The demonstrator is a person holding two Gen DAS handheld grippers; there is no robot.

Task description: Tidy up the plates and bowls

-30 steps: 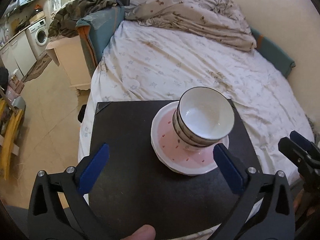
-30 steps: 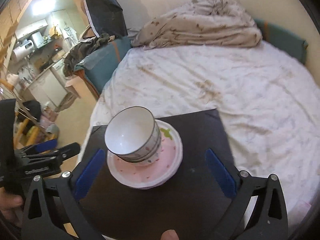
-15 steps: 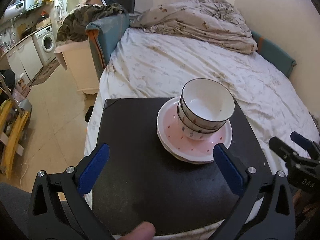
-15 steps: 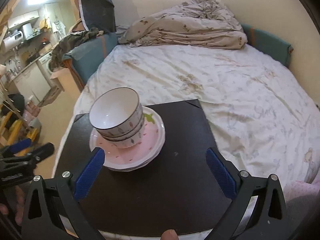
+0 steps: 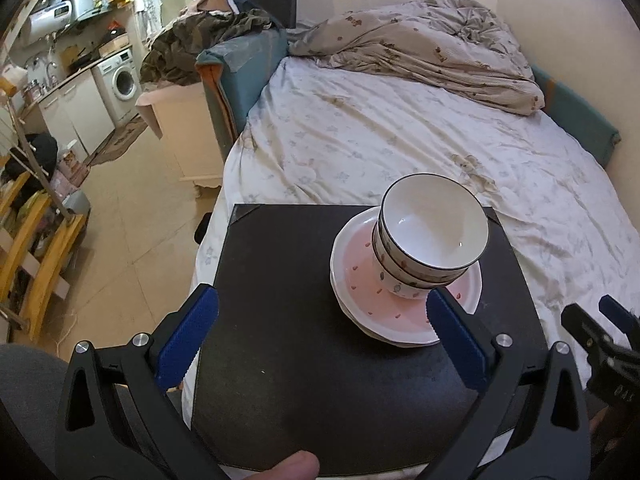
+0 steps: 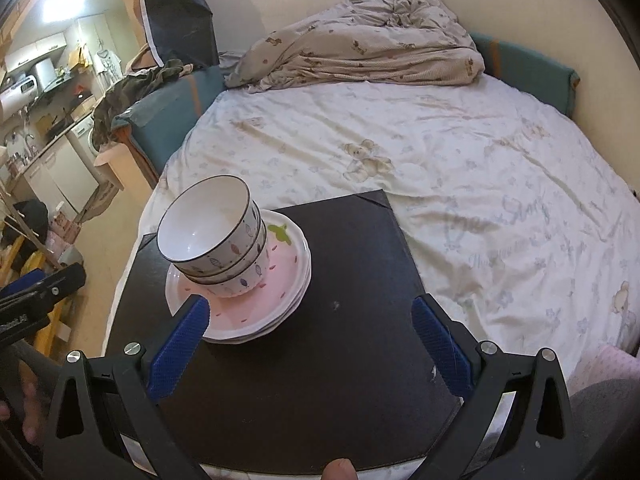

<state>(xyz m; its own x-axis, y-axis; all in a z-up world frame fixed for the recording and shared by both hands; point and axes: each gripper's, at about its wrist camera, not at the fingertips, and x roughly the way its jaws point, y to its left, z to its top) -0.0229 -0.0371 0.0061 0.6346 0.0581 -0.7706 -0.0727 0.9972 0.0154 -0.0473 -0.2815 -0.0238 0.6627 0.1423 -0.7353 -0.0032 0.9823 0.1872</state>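
Note:
Stacked white bowls with dark rims and leaf patterns [image 5: 430, 236] [image 6: 212, 236] sit on a stack of pink-and-white plates [image 5: 360, 276] [image 6: 280, 280] on a black board [image 5: 300, 320] [image 6: 352, 320] lying on the bed. My left gripper [image 5: 320, 320] is open and empty, held back near the board's front edge, the stack by its right finger. My right gripper [image 6: 308, 332] is open and empty, near the front edge, the stack by its left finger. Each gripper shows at the edge of the other's view.
The bed [image 5: 400, 140] with a white printed sheet and a rumpled duvet [image 6: 360, 56] lies behind the board. A teal headboard [image 5: 232, 80], a pile of clothes and a kitchen with a washing machine [image 5: 120, 80] are at the left. Tiled floor [image 5: 132, 220] lies left of the bed.
Both grippers have pulled back and up from the stack, so more of the board and bed shows. The bowls and plates have stayed in place. Both grippers stay open.

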